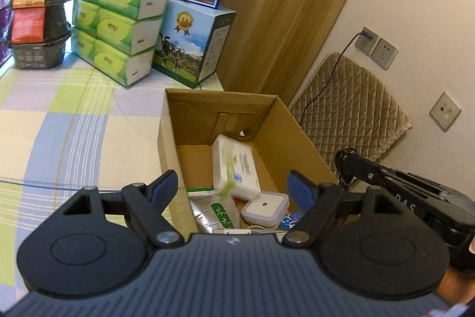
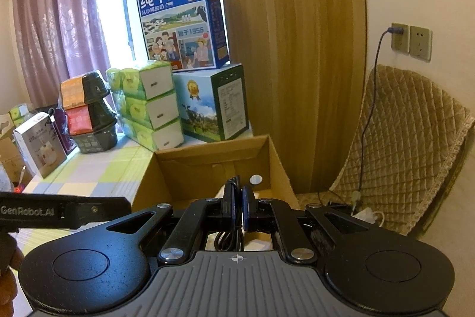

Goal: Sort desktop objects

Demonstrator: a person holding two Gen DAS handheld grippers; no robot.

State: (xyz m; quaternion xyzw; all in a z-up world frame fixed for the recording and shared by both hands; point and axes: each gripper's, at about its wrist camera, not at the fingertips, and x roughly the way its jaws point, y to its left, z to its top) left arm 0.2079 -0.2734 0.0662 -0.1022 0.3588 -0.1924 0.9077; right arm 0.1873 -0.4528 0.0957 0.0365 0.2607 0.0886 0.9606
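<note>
The right gripper (image 2: 238, 205) is pinching a black cable (image 2: 228, 239) over the box (image 2: 207, 149); next, release (clear of the rim); the left gripper (image 1: 234, 186) is hanging open, empty.

Checked tablecloth (image 1: 59, 115): cardboard box (image 1: 282, 121), tissue packs (image 1: 118, 25), milk carton (image 1: 193, 46).

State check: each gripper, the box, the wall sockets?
left gripper: jaws open, empty, above the box
right gripper: jaws shut on black cable
cardboard box: open-topped, items inside
left wall socket: purple cord plugged in
right wall socket: nothing plugged in
</note>
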